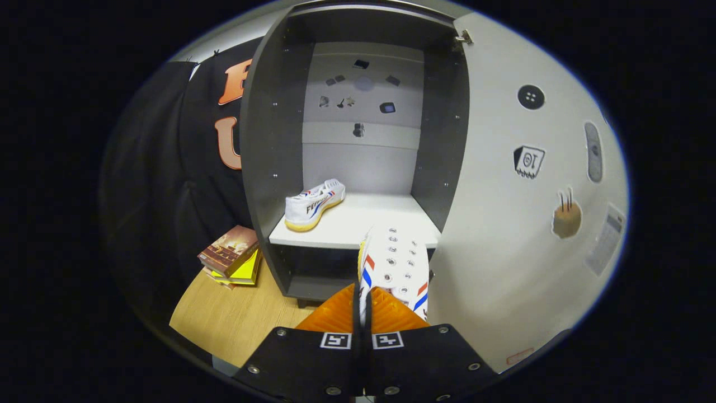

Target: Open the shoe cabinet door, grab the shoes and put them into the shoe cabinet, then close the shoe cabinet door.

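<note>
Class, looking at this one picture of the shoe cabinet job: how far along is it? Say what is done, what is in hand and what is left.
Done: the cabinet door stands open, and one shoe already lies on the white shelf. In hand: the gripper is shut on the second shoe, held just in front of the shelf edge. Left: set that shoe on the shelf, let go, then close the door.

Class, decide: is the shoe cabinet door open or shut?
Open: the door is swung aside, baring the shelf and a shoe on it.

Bright, sharp centre; fisheye-warped edges
</note>
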A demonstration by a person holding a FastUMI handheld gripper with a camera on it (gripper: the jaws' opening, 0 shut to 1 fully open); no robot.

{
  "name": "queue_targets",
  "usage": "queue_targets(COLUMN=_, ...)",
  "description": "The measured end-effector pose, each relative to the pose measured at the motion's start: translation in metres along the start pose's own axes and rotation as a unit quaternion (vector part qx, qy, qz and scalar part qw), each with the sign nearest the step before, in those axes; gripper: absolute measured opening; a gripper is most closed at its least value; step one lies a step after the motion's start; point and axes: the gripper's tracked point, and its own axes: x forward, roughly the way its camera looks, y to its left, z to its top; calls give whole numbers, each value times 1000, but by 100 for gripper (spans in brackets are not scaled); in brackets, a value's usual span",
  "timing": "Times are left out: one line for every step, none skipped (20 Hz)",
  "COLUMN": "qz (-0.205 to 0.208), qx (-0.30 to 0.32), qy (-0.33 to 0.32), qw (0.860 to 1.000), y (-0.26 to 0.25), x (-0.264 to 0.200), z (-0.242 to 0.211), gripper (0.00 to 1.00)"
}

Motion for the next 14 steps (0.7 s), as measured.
queue_targets(qz=1, qx=-3, qy=-9, qw=1000, y=0, x=9, z=15, gripper=0)
queue_targets(qz=2, qx=-4, qy=-17, qw=1000, y=0, x=18, z=30, gripper=0)
queue_targets(qz=3, qx=-6, qy=-23, qw=1000, y=-1, x=26, z=43, gripper=0)
queue_targets(qz=3, qx=-9, qy=-27, qw=1000, y=-3, x=36, z=55, gripper=0)
queue_targets(qz=3, qx=-13, qy=-32, qw=999, y=-4, x=46, z=66, gripper=0)
queue_targets(qz=3, qx=-15, qy=-35, qw=999, y=-4, x=58, z=76, gripper=0)
queue_targets(qz=2, qx=-17, qy=-35, qw=999, y=-5, x=70, z=83, gripper=0)
queue_targets(qz=2, qx=-17, qy=-37, qw=999, y=-5, x=82, z=90, gripper=0)
queue_targets(qz=1, qx=-19, qy=-39, qw=999, y=-7, x=95, z=97, gripper=0)
queue_targets(qz=0, qx=-20, qy=-37, qw=999, y=-10, x=110, z=102, gripper=0)
queue_targets(qz=-1, qx=-17, qy=-37, qw=999, y=-12, x=125, z=106, gripper=0)
queue_targets(qz=-2, qx=-15, qy=-36, qw=999, y=-14, x=139, z=109, gripper=0)
queue_targets(qz=-3, qx=-12, qy=-32, qw=999, y=-17, x=153, z=111, gripper=0)
queue_targets(qz=-6, qx=-14, qy=-28, qw=999, y=-20, x=170, z=111, gripper=0)
